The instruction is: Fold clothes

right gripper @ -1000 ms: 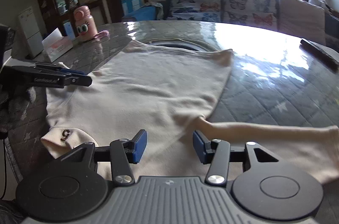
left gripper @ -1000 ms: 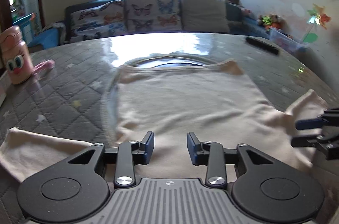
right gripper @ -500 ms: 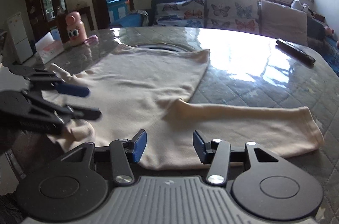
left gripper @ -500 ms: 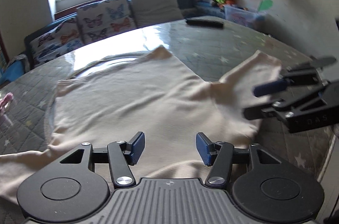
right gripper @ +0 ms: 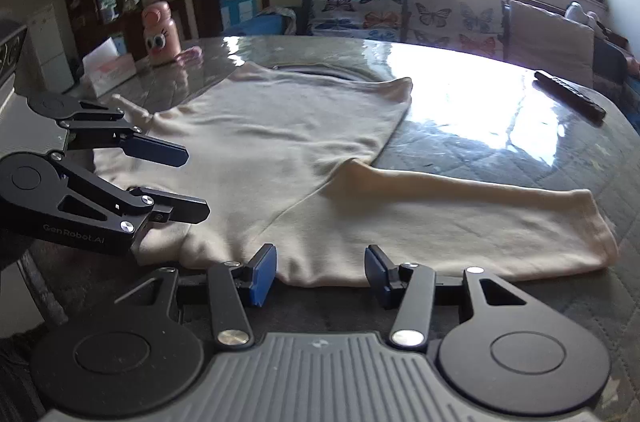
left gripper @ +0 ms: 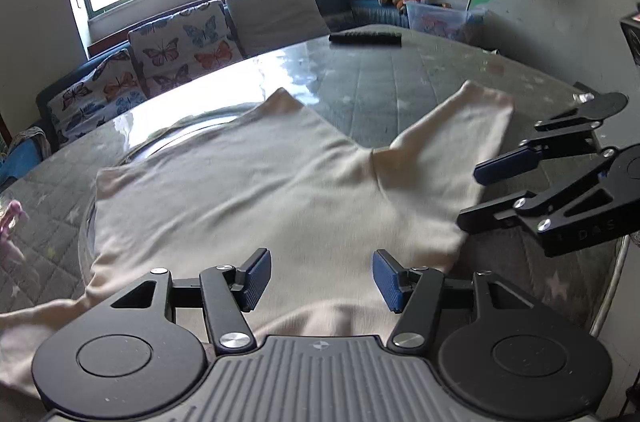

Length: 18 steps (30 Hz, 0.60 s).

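A cream long-sleeved top (left gripper: pixel 256 190) lies spread flat on the round quilted table, also seen in the right wrist view (right gripper: pixel 280 142). One sleeve (right gripper: pixel 480 214) stretches out to the right. My left gripper (left gripper: pixel 318 276) is open and empty, low over the near edge of the top. My right gripper (right gripper: pixel 320 278) is open and empty at the top's near hem. Each gripper shows in the other's view: the right one (left gripper: pixel 472 194) at the sleeve's side, the left one (right gripper: pixel 196 182) over the top's near left corner.
A pink cartoon bottle (right gripper: pixel 160 36) and a tissue box (right gripper: pixel 108 68) stand at the table's far left. A black remote (right gripper: pixel 570 94) lies at the far right, also in the left wrist view (left gripper: pixel 364 38). A sofa with butterfly cushions (left gripper: pixel 180 46) stands behind the table.
Both grippers stay open. The left gripper has swung right across the top toward the right sleeve. The right gripper has pulled back to the near hem, with the whole sleeve now in its view.
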Motion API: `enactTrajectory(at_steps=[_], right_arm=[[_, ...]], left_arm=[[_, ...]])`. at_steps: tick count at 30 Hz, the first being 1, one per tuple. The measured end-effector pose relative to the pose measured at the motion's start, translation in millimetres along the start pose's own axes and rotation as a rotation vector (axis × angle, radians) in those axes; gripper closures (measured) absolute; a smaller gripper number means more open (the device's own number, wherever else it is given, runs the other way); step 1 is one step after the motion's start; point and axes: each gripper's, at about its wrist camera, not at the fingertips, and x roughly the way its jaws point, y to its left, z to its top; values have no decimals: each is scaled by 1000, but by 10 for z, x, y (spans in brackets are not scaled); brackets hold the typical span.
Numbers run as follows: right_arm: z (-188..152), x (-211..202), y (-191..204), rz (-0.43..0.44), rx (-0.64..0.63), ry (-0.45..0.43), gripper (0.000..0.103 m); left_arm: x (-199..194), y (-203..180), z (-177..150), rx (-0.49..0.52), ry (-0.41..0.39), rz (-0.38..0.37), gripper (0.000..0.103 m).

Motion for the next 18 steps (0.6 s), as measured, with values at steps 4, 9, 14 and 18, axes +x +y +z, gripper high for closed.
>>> enactTrajectory(at_steps=[4, 9, 14, 18], right_arm=[[-7, -75, -260, -83, 71, -21, 53], [-48, -164, -737, -231, 201, -52, 54], [-69, -147, -1167, -363, 295, -67, 55], [-89, -93, -1400, -420, 370, -63, 55]], left_arm=[[79, -87, 41, -1, 3, -15, 43], [139, -162, 33, 6, 13, -39, 43], [163, -191, 37, 8, 17, -44, 42], [160, -177, 39, 3, 16, -39, 38]])
